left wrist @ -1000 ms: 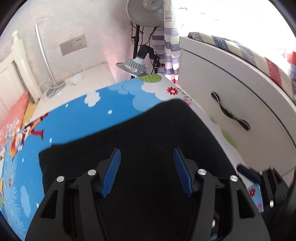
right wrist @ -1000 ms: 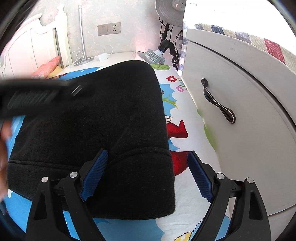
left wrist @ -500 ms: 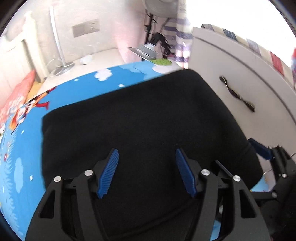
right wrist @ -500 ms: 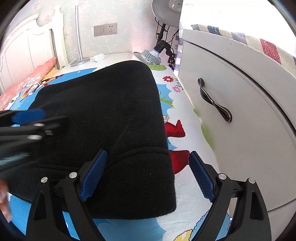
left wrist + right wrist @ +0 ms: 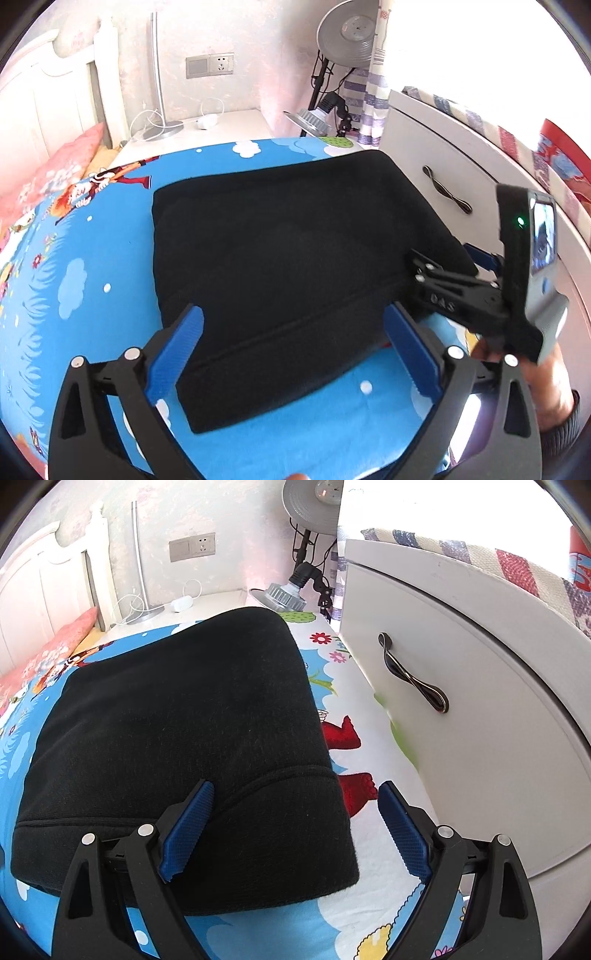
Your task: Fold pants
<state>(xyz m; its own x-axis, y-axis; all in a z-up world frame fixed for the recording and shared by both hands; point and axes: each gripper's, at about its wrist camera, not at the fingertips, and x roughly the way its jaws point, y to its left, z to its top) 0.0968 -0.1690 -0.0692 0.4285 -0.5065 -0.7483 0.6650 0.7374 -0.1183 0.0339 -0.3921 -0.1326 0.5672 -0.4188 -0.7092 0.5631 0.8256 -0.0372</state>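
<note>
Pants [image 5: 280, 254]: black, folded flat on my blue sheet [image 5: 74, 295].
Left gripper [image 5: 295, 354]: opening wide, holding nothing.
Right gripper [image 5: 295, 830]: wide apart at 3 o'clock, empty.

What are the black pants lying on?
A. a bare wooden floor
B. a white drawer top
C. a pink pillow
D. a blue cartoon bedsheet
D: the folded black pants lie flat on the blue cartoon bedsheet, with its clouds and cartoon figures showing all around them; the white drawer stands beside the bed, and the pink pillow lies apart from them by the headboard.
</note>
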